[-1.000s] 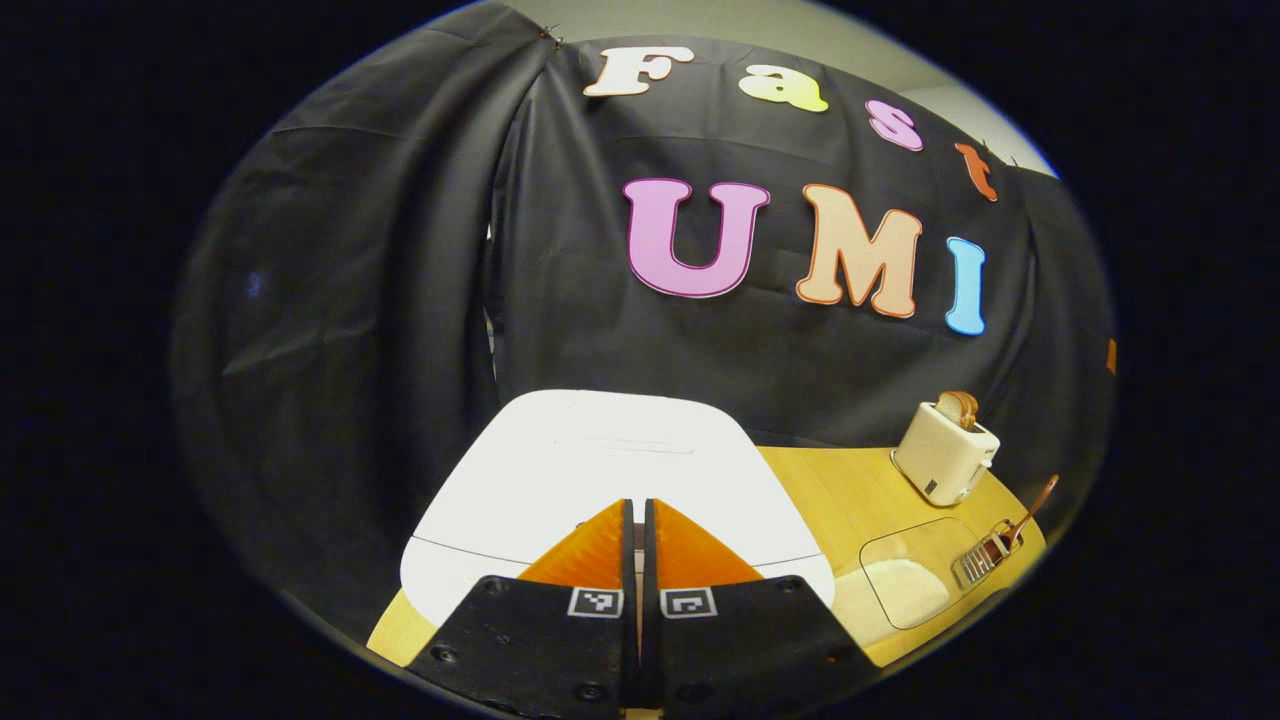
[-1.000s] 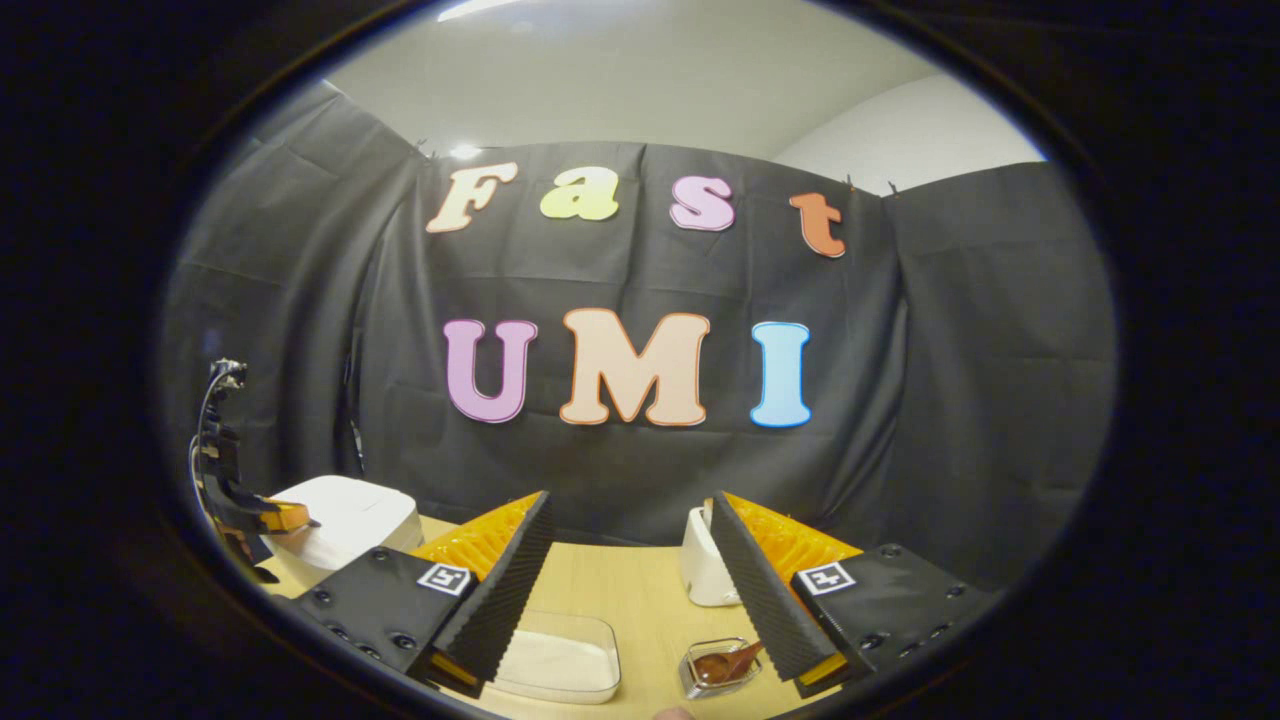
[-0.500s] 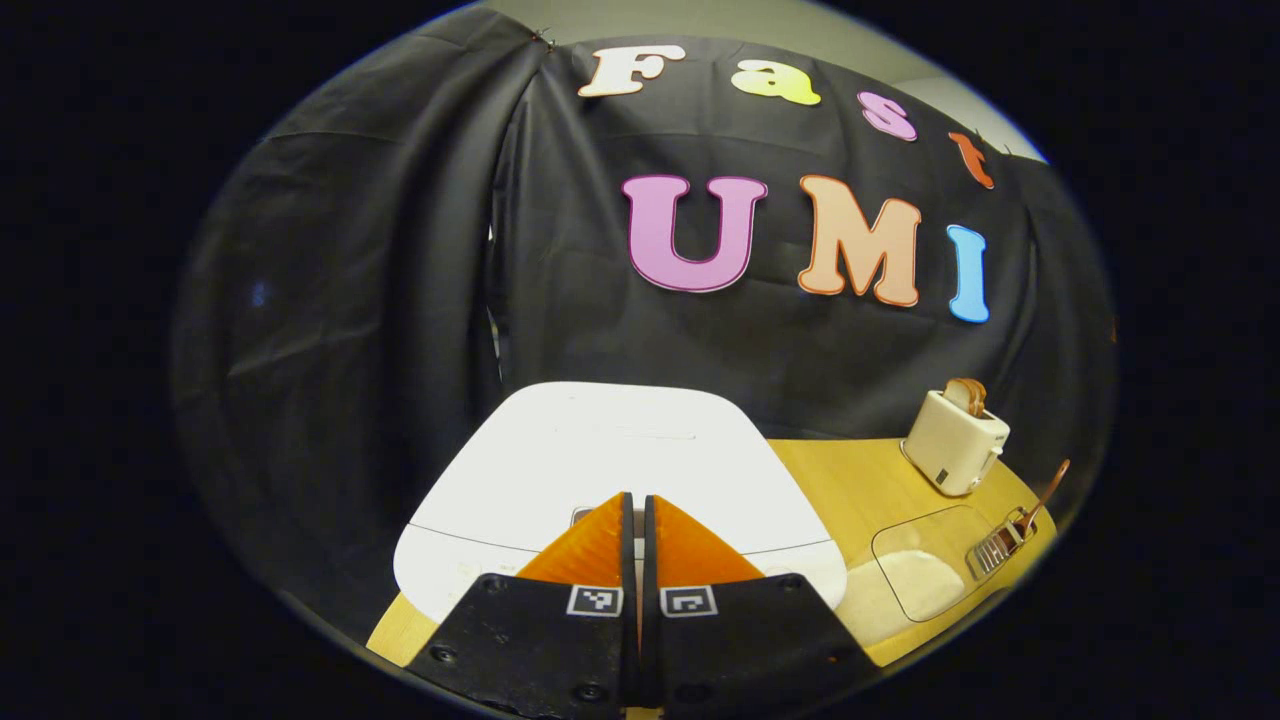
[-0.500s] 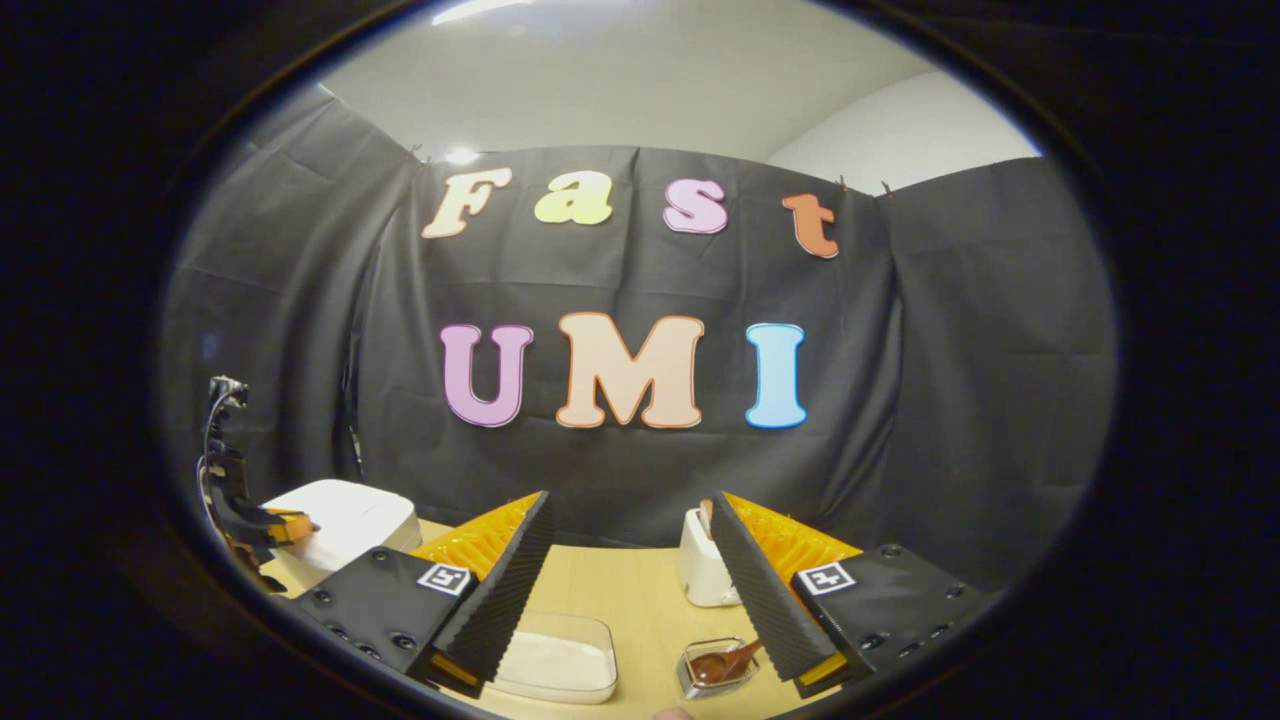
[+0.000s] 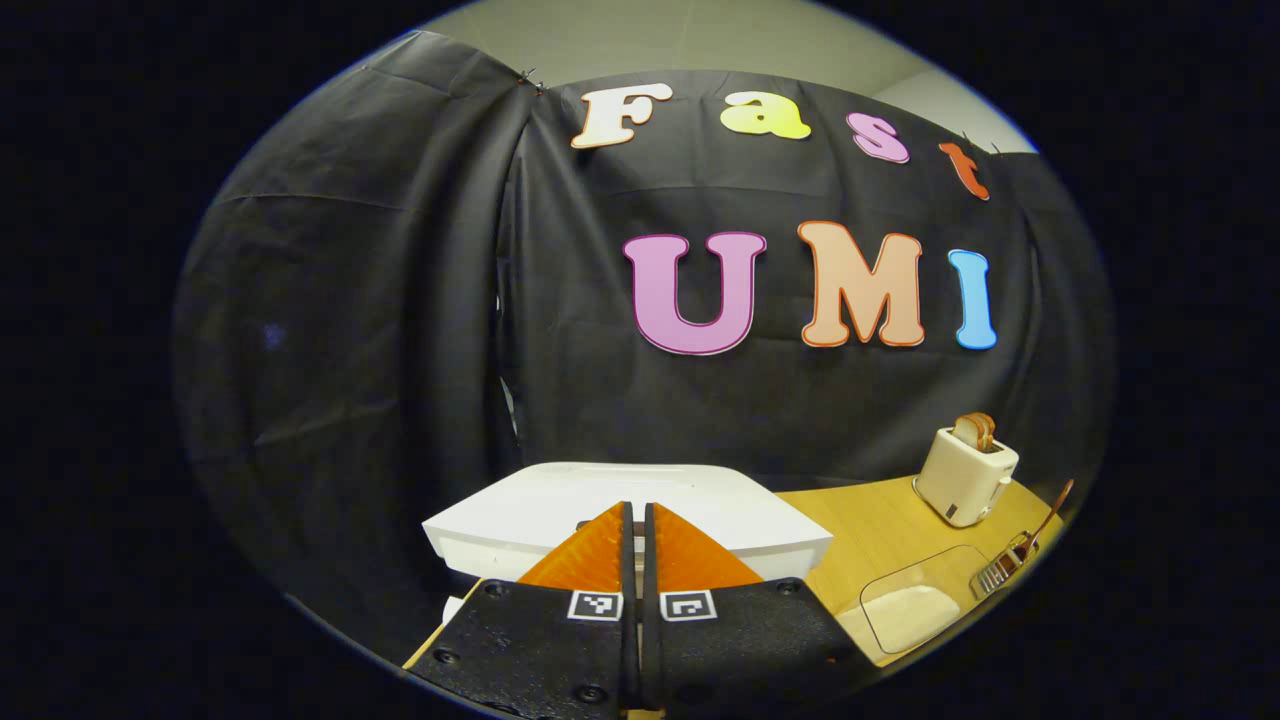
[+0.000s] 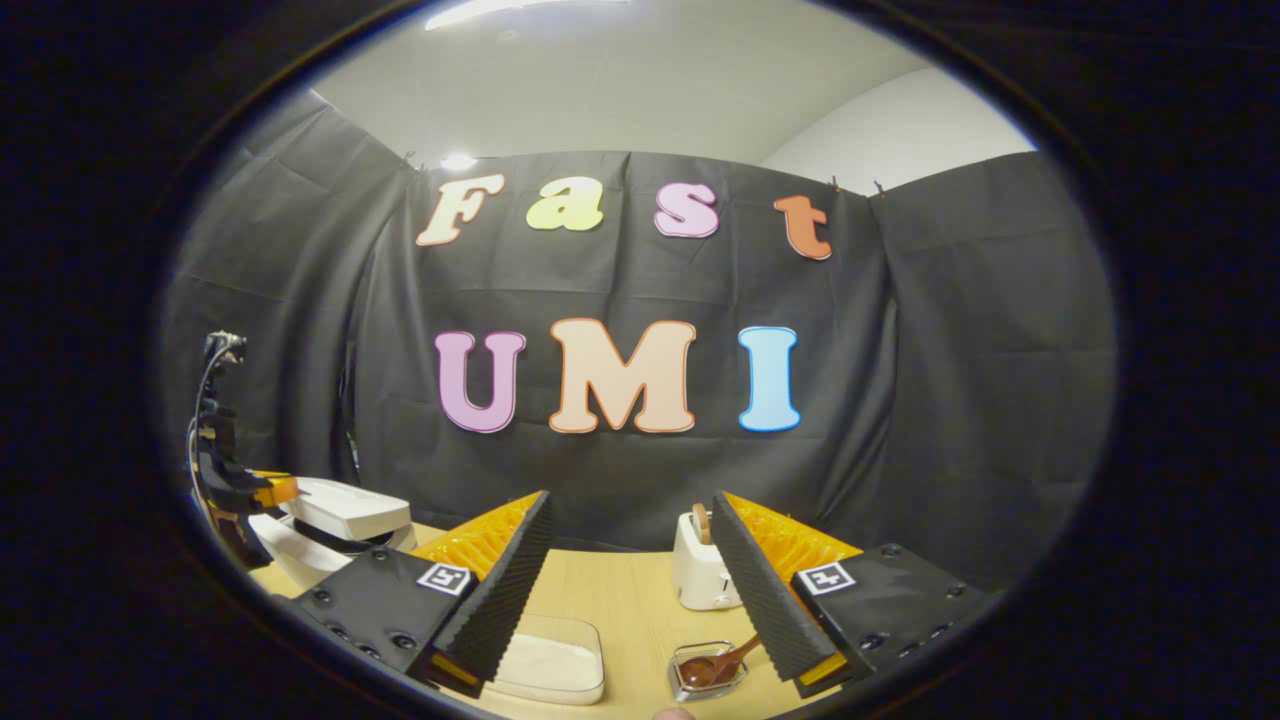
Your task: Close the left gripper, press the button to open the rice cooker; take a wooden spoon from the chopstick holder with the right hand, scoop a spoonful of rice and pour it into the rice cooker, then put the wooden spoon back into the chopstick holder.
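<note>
The white rice cooker (image 5: 620, 520) sits at the left of the wooden table, its lid (image 6: 345, 505) popped up a little above the body. My left gripper (image 5: 636, 515) is shut with nothing between its fingers, its tips just in front of the lid's front edge; it also appears at the far left in the right gripper view (image 6: 262, 490). My right gripper (image 6: 630, 520) hangs open above the table. Below it a clear box of rice (image 6: 548, 660) lies beside the wire chopstick holder (image 6: 705, 672) with the wooden spoon (image 6: 722, 660) in it.
A white toaster (image 6: 700, 572) with a slice of bread stands at the back of the table (image 6: 625, 600), also at the right in the left gripper view (image 5: 965, 472). Black cloth walls close the booth behind and on both sides.
The rice cooker's lid has sprung up from its closed position. My left gripper has lifted and drawn back a little, still shut. The right gripper has barely moved.
</note>
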The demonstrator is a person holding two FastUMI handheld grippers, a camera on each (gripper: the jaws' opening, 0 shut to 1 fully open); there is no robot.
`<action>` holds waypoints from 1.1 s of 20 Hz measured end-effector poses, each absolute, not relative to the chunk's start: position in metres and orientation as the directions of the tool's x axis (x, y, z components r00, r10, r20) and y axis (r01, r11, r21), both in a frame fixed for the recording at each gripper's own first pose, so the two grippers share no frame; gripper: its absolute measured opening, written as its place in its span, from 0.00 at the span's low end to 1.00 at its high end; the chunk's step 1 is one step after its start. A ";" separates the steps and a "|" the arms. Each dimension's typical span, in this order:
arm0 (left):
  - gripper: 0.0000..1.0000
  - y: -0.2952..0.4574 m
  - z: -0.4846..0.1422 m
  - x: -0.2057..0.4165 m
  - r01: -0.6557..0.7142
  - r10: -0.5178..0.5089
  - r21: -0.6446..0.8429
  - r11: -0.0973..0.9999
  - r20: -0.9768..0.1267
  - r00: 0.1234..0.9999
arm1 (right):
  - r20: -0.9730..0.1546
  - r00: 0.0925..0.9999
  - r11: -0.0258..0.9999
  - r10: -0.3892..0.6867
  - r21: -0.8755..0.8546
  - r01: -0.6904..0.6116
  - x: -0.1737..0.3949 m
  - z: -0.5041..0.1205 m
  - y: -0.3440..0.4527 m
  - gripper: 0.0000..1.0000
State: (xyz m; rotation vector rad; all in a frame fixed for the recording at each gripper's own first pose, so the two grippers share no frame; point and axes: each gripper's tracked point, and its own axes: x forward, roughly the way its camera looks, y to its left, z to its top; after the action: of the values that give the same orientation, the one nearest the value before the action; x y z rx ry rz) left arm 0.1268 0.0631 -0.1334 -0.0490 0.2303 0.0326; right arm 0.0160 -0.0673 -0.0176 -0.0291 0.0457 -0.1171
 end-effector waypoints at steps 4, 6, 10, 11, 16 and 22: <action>0.29 0.053 -0.110 0.125 -0.024 0.021 -0.012 1.000 -0.170 0.985 | -0.042 0.992 0.992 -0.121 -0.024 0.120 0.016 -0.019 -0.079 1.00; 0.49 0.049 -0.103 0.124 -0.019 0.017 -0.010 1.000 -0.160 0.987 | -0.045 0.992 0.992 -0.122 -0.021 0.121 0.018 -0.020 -0.085 1.00; 0.79 0.040 -0.078 0.120 -0.012 0.013 0.013 1.000 -0.097 0.995 | -0.057 0.992 0.993 -0.116 -0.027 0.115 0.021 -0.026 -0.096 1.00; 0.87 0.038 -0.071 0.116 -0.009 0.011 0.022 1.000 -0.079 0.997 | -0.062 0.991 0.993 -0.115 -0.028 0.114 0.022 -0.028 -0.100 1.00; 0.97 0.016 -0.049 0.102 0.021 -0.019 0.044 0.999 -0.042 0.999 | -0.102 0.987 0.992 -0.123 -0.005 0.123 0.031 -0.044 -0.126 1.00; 0.98 -0.008 -0.036 0.078 0.049 -0.048 0.015 0.999 -0.033 0.998 | -0.137 0.978 0.987 -0.156 0.008 0.159 0.052 -0.064 -0.168 1.00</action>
State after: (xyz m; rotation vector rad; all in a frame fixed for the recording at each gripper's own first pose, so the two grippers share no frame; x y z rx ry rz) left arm 0.0785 -0.0076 -0.0356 0.0159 0.0326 -0.0487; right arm 0.0524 -0.1679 -0.0644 0.0192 0.1364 -0.1586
